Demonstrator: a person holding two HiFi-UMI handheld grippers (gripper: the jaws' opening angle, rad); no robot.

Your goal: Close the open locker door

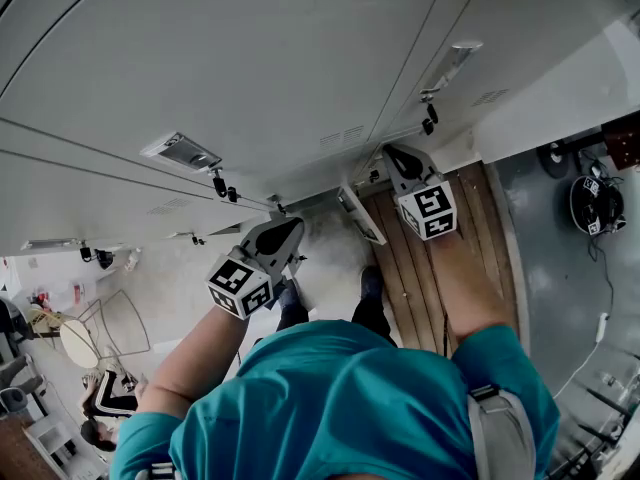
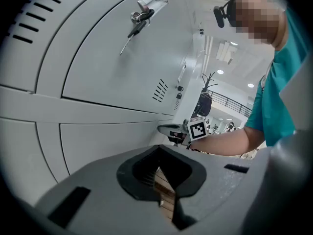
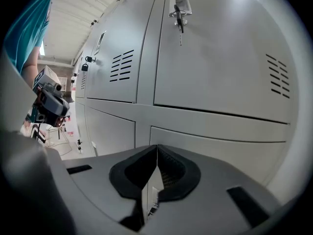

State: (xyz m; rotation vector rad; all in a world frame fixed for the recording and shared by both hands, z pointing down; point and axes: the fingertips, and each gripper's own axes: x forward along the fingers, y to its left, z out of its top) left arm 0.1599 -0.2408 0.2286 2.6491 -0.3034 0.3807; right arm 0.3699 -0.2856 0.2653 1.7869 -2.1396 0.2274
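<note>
Grey lockers [image 1: 300,58] fill the top of the head view. Low down, a narrow grey locker door [image 1: 361,215] stands open, sticking out from the row between my two grippers. My left gripper [image 1: 287,230] hovers to its left, jaws shut and empty, pointing at the lockers. My right gripper [image 1: 389,153] is to the door's right and close to the locker fronts, also shut with nothing held. In the right gripper view a pale strip with a latch [image 3: 149,199], seemingly a door edge, shows below the closed jaws. The left gripper view shows the right gripper [image 2: 172,130] near the locker fronts.
Keys hang from locker locks [image 1: 218,183] [image 1: 430,120] [image 2: 139,18] [image 3: 178,11]. Under the right arm runs a wooden floor strip [image 1: 425,278]. A black device [image 1: 596,204] and cables lie on the grey floor at right. A round table [image 1: 78,343] and a seated person are at bottom left.
</note>
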